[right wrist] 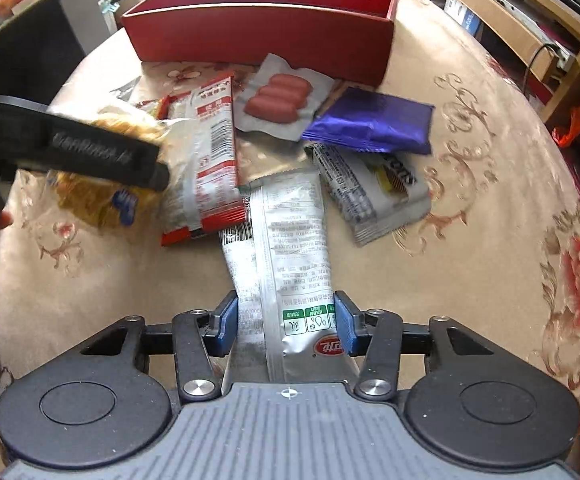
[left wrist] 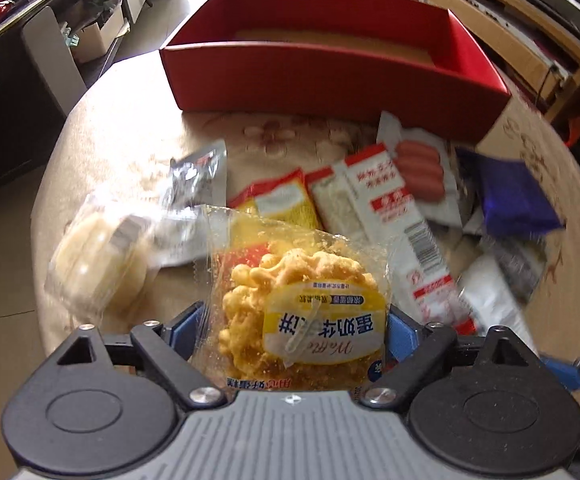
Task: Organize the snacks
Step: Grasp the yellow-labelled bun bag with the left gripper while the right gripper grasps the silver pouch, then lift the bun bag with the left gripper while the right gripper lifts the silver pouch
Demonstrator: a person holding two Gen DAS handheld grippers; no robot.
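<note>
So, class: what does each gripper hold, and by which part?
The left gripper clamps the waffle packet across its near end; the right gripper clamps the silver sachet by its near end.

Snack packets crowd the tablecloth (right wrist: 470,216) before the red box (right wrist: 257,36), the sausage pack (right wrist: 279,98) and purple packet (right wrist: 370,124) lying just beside its near wall, while bare cloth lies open to the right.
</note>
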